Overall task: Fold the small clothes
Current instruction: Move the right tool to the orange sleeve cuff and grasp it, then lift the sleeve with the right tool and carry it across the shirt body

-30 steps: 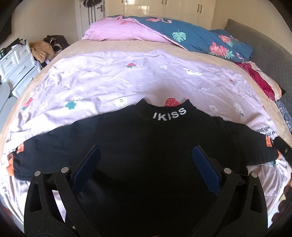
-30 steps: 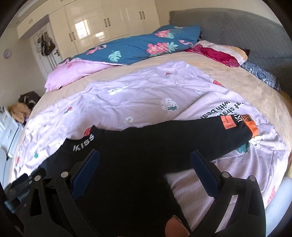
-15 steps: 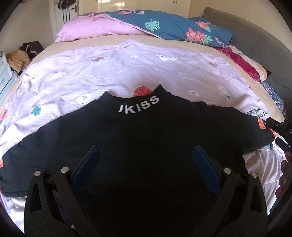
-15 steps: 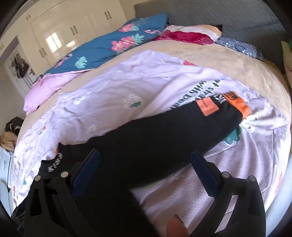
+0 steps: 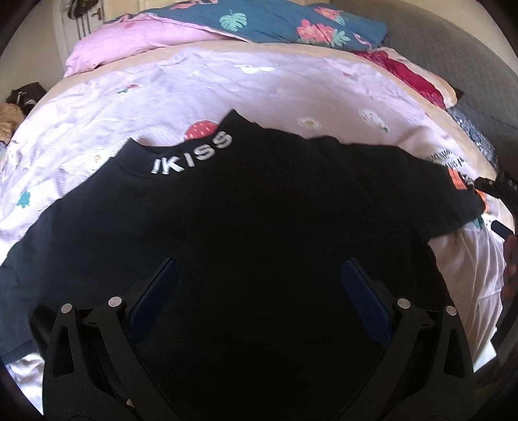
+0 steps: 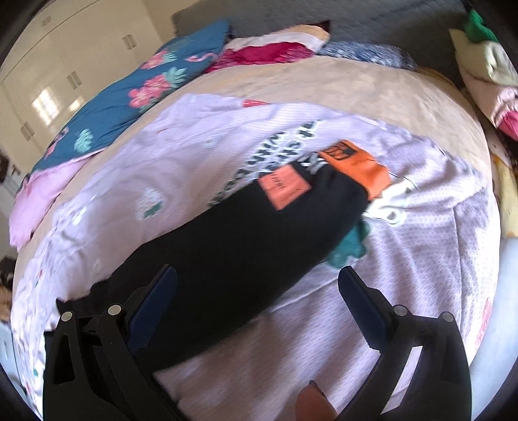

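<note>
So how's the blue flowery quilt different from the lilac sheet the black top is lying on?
The blue floral quilt is dark teal with big pink flowers; the lilac sheet is pale with small scattered motifs. The quilt lies bunched at the far side of the bed; the sheet is spread flat under the black top. Both are printed bedding.

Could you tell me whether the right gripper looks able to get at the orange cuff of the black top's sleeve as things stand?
Probably yes: the right gripper is open, the orange cuff lies flat ahead on the lilac sheet, and nothing covers it.
</note>
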`<state>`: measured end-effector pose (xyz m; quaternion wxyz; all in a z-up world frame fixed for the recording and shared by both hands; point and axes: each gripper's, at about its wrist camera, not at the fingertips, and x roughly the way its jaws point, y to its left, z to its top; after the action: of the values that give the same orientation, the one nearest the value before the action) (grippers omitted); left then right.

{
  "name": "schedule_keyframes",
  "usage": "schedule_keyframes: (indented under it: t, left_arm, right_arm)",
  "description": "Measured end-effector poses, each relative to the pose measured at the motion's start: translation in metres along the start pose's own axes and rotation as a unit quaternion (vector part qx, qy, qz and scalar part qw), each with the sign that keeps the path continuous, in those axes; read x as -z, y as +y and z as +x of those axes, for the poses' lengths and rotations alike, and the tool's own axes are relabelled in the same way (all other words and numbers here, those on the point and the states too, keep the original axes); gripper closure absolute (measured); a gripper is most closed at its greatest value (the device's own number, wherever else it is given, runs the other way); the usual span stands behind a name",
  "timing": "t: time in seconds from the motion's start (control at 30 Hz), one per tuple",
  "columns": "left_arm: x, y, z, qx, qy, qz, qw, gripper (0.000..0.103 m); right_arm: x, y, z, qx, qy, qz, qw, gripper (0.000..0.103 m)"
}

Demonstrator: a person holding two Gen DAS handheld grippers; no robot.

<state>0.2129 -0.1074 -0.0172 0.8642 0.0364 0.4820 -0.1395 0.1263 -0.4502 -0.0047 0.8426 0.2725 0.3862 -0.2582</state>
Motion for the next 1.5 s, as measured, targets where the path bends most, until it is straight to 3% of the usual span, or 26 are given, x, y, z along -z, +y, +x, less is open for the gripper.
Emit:
schedule_keyframes:
  t: [0.2, 0.47, 0.63, 0.7, 0.77, 0.93, 1.2, 1.5]
  left_arm:
    - [0.006, -0.003, 0.008, 0.023, 0.011, -0.001, 0.9997, 0.009]
    - [-0.002, 0.013, 0.005, -0.004, 0.001, -0.012, 0.9999, 0.009]
    - [-0.012, 0.036, -0.004, -0.010, -0.012, -0.039, 0.9991, 0.009]
    - [-0.016, 0.044, -0.008, -0.011, -0.015, -0.051, 0.9985, 0.009]
    - [-0.019, 0.049, -0.013, -0.007, -0.017, -0.060, 0.9980, 0.009]
    - [-0.024, 0.058, -0.030, 0.001, -0.027, -0.080, 0.9964, 0.009]
    - [-0.031, 0.072, -0.066, 0.008, -0.058, -0.104, 0.9929, 0.009]
    - [-0.029, 0.109, -0.099, 0.070, -0.105, -0.173, 0.9768, 0.009]
  right_arm:
    - [-0.013, -0.026, 0.029, 0.010, 0.025, 0.051, 0.998, 0.004]
    - [-0.029, -0.048, 0.062, 0.021, 0.031, 0.110, 0.993, 0.007]
    - [-0.043, -0.049, 0.076, 0.022, 0.016, 0.116, 0.993, 0.047]
    - [-0.046, -0.053, 0.077, 0.018, 0.005, 0.119, 0.993, 0.077]
    - [-0.046, -0.059, 0.072, -0.008, -0.001, 0.128, 0.992, 0.089]
    - [-0.048, -0.048, 0.042, -0.068, -0.041, 0.086, 0.993, 0.091]
    - [-0.040, -0.001, -0.026, -0.166, -0.097, 0.001, 0.981, 0.092]
    - [-0.020, 0.061, -0.068, -0.241, -0.104, -0.082, 0.962, 0.092]
